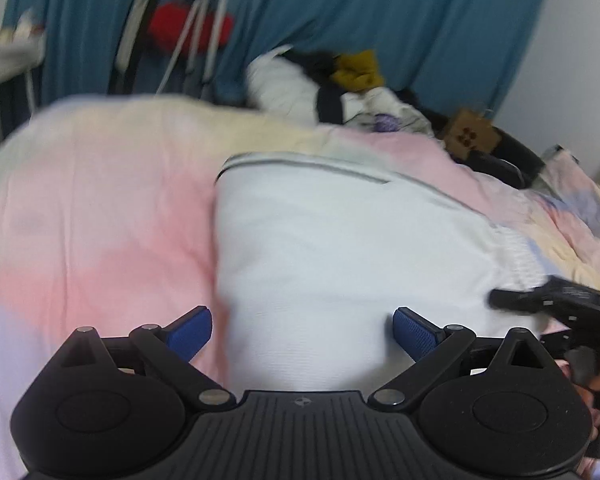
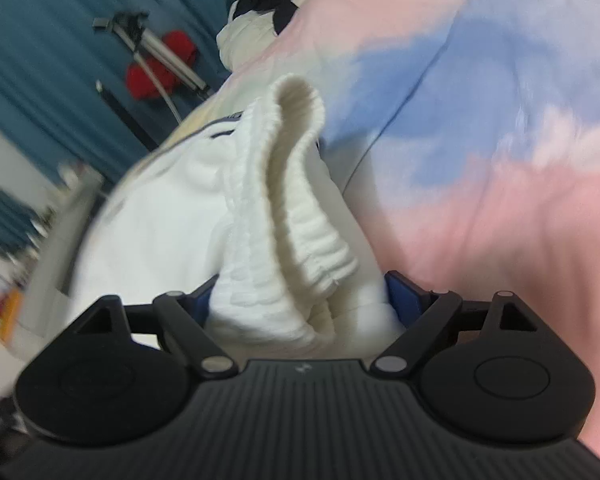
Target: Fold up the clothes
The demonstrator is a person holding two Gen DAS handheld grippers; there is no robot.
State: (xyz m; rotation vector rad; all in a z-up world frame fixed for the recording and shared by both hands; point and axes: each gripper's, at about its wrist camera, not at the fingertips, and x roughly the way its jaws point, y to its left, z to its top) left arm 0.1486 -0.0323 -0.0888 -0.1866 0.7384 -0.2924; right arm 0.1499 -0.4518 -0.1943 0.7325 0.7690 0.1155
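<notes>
Your left tongs (image 1: pixel 302 332) hang spread and empty over the white garment (image 1: pixel 340 248) lying flat on the bed's pastel bedspread (image 1: pixel 100 208). Your right tongs (image 2: pixel 300 300) stand spread too, its ribbed waistband (image 2: pixel 292 208) bunched loosely between the blue pads (image 2: pixel 400 300).
</notes>
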